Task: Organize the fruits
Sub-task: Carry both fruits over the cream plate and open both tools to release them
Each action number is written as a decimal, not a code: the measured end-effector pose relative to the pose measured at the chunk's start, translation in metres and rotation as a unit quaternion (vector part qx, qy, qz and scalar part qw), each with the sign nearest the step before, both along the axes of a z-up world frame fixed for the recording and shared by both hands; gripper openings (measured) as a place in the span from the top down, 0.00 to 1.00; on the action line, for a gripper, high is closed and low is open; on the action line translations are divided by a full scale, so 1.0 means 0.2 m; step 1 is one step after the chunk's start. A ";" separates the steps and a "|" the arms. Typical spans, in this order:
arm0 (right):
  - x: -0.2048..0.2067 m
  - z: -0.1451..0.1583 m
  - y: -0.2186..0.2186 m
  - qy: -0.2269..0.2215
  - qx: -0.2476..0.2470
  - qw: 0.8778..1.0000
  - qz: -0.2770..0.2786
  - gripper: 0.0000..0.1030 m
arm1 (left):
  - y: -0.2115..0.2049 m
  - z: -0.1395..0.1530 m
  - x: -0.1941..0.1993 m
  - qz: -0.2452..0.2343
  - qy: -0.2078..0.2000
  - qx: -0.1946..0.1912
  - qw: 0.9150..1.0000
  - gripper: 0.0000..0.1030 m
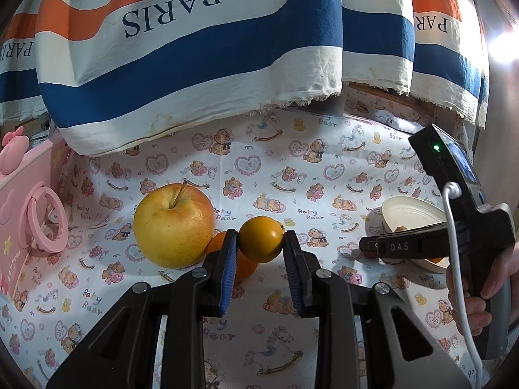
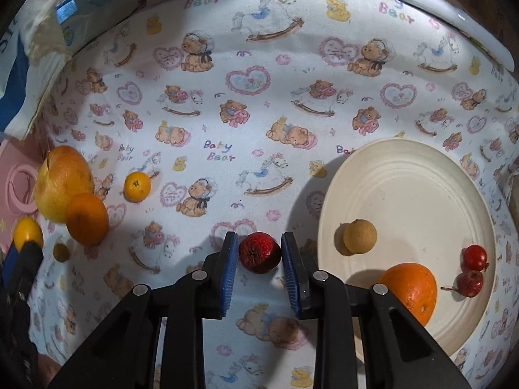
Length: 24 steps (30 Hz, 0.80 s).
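My left gripper (image 1: 259, 236) is shut on a small yellow-orange citrus (image 1: 261, 243), held just above the bear-print cloth. Beside it on the left sit a big yellow apple (image 1: 173, 225) and an orange (image 1: 245, 267) partly hidden by the left finger. My right gripper (image 2: 259, 235) is shut on a small dark red fruit (image 2: 259, 254), low over the cloth just left of the white plate (image 2: 421, 168). The plate holds a tan round fruit (image 2: 360, 236), an orange (image 2: 412, 288) and two small red fruits (image 2: 474, 257). A small yellow citrus (image 2: 137, 186) and a tiny olive-brown fruit (image 2: 61, 252) lie loose.
A pink box with a ring (image 1: 32, 220) stands at the left edge. A striped cloth printed PARIS (image 1: 194, 64) hangs over the back of the table. A person's hand (image 1: 470, 308) grips the right gripper's handle. A white object (image 2: 454, 16) lies at the far right.
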State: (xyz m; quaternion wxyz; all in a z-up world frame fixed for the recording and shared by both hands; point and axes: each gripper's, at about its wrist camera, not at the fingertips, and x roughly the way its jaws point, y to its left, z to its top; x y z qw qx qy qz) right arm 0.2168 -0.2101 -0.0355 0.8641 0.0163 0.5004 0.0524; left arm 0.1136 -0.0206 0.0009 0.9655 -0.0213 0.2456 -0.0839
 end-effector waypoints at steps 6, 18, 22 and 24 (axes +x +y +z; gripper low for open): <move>-0.01 -0.01 0.01 0.006 -0.003 1.000 0.013 0.72 | -0.01 0.00 0.00 -0.005 -0.001 0.002 1.000 0.74; -0.15 0.03 -0.01 -0.041 0.022 0.998 0.032 0.72 | -0.01 0.02 -0.03 -0.002 -0.017 0.018 1.000 0.74; -0.30 0.10 -0.02 -0.116 0.016 0.991 0.059 0.72 | -0.03 0.06 -0.09 -0.018 -0.046 0.016 0.999 0.74; -0.37 0.14 -0.02 -0.159 0.003 0.985 0.071 0.72 | -0.03 0.08 -0.11 -0.021 -0.057 0.014 0.998 0.74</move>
